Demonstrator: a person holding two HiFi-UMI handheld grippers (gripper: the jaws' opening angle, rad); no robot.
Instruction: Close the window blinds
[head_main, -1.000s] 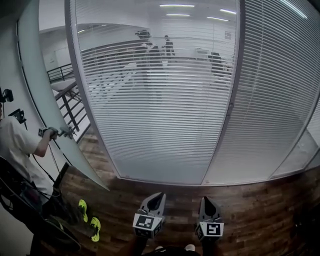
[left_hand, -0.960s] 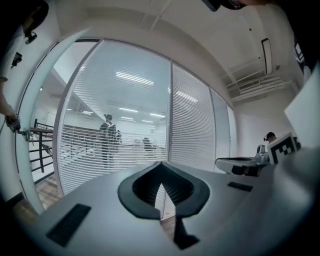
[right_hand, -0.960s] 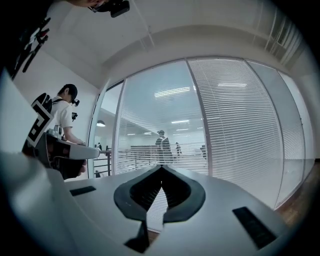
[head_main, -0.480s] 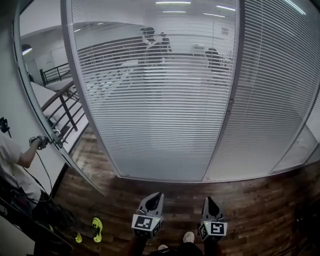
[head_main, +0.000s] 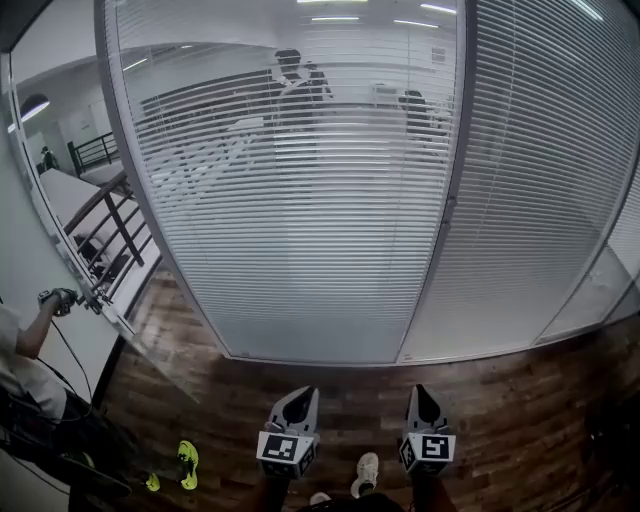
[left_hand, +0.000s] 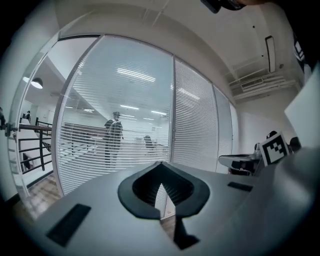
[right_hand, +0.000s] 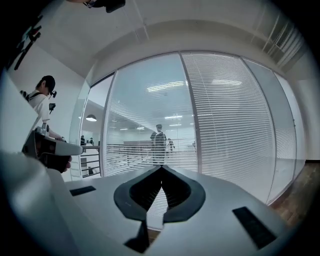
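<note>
Head view shows the window blinds (head_main: 300, 220) spanning the upper and middle frame across a glass wall; the centre panel's white slats are tilted open, with an office visible through them; the right panel's slats look denser; at bottom centre, the left gripper (head_main: 302, 398) and right gripper (head_main: 421, 395) have jaws pressed tip to tip, empty, well apart from the blinds.

Cool, even light falls from ceiling strip lights (head_main: 335, 18) beyond the glass. It washes the pale window blinds (head_main: 300, 220) bright and streaks them with glare, while the wood floor (head_main: 500, 400) nearby stays dark. Every view bows strongly toward its edges, with black vignetted corners, and in both gripper views the closest foreground is soft while the far room looks sharper.
</note>
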